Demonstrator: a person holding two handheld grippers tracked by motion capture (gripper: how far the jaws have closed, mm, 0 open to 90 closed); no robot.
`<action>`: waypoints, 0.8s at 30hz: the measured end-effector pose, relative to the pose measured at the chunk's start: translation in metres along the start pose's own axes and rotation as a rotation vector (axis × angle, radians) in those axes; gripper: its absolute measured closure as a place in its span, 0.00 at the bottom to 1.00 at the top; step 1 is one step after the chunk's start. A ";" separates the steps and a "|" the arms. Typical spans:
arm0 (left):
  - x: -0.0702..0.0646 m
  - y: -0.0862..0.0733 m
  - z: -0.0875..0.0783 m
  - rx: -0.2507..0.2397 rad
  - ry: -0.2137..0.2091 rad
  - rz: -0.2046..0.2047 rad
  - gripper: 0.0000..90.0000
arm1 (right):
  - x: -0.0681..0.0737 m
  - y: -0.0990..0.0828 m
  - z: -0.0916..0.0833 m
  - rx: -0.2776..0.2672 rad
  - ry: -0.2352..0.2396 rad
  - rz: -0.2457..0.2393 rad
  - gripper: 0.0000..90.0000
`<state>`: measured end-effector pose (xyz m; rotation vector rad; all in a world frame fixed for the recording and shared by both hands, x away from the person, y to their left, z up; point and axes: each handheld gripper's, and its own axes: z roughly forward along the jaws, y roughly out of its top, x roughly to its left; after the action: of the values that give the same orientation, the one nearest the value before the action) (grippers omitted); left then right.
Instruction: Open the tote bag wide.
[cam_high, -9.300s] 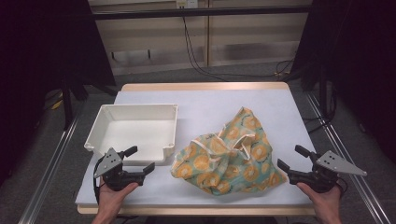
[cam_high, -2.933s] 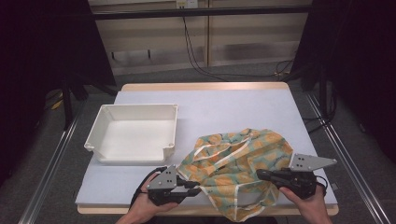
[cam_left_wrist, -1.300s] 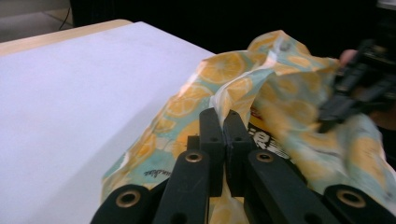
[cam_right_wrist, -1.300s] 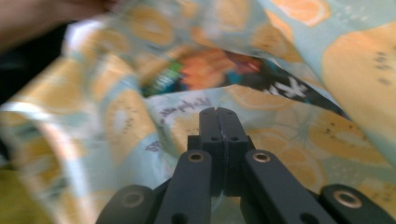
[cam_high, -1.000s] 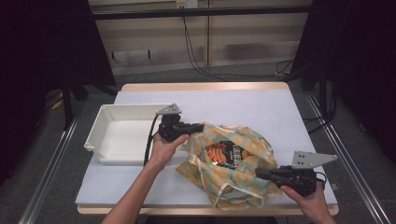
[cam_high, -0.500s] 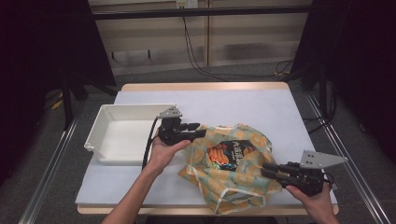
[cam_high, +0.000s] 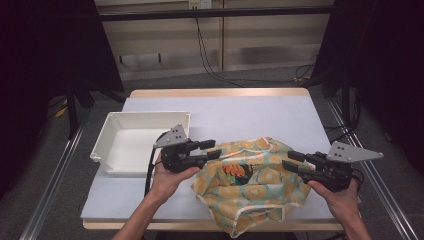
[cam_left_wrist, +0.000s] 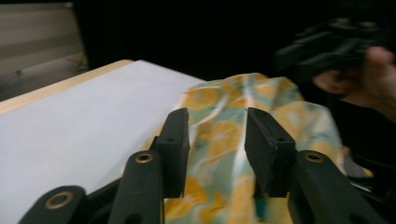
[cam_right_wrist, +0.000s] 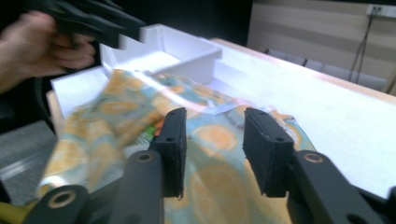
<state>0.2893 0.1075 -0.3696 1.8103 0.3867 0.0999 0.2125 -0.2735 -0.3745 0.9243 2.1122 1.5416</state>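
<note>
An orange-and-teal patterned cloth (cam_high: 250, 185) lies bunched on the near right of the white table (cam_high: 240, 107), its hem hanging over the front edge. My left gripper (cam_high: 212, 149) hovers at the cloth's left edge, pointing right. Its jaws sprang apart and have just been closing a little, with nothing pinched between them. In the left gripper view the left gripper (cam_left_wrist: 217, 119) stands open above the cloth (cam_left_wrist: 224, 140). My right gripper (cam_high: 291, 160) hovers at the cloth's right edge, pointing left. Its jaws have just been opening, and the right gripper (cam_right_wrist: 215, 119) is empty over the cloth (cam_right_wrist: 210, 149).
A white tray (cam_high: 150, 116) with nothing in it stands on the left of the table, just behind my left hand, and its corner (cam_right_wrist: 187, 44) appears beyond the cloth. Bare tabletop stretches behind the cloth. Metal rails run along both sides of the table.
Both grippers were shut on the cloth's edges a second ago and now stand open and free of it. The left gripper has drawn back towards the person; the right has lifted slightly.
</note>
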 end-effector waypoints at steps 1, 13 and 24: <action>-0.006 0.000 0.002 0.007 -0.022 0.009 0.70 | -0.001 -0.001 0.003 0.014 -0.005 0.001 0.65; -0.044 -0.019 0.077 0.171 -0.215 0.011 0.71 | -0.010 -0.022 0.015 0.134 -0.030 -0.055 0.44; -0.034 -0.031 0.109 0.261 -0.123 0.012 0.38 | -0.020 -0.034 0.035 0.226 -0.059 -0.088 0.42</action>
<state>0.2798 0.0033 -0.4248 2.0643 0.3125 -0.0568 0.2389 -0.2694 -0.4201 0.9240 2.2850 1.2365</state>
